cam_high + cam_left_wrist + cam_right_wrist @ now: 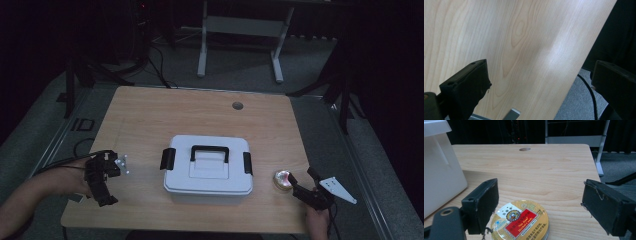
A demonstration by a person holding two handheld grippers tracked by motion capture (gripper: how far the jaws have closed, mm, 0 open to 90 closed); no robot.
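One round tin [520, 222] lies between the spread right tool [540, 206]; left tool [539, 87] also spread.

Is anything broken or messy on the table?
Nothing stands out. The white box sits flat with its lid shut and both black side latches down. The round candy tin lies flat and closed beside it, between the open jaws of the right gripper. No spills on the table.
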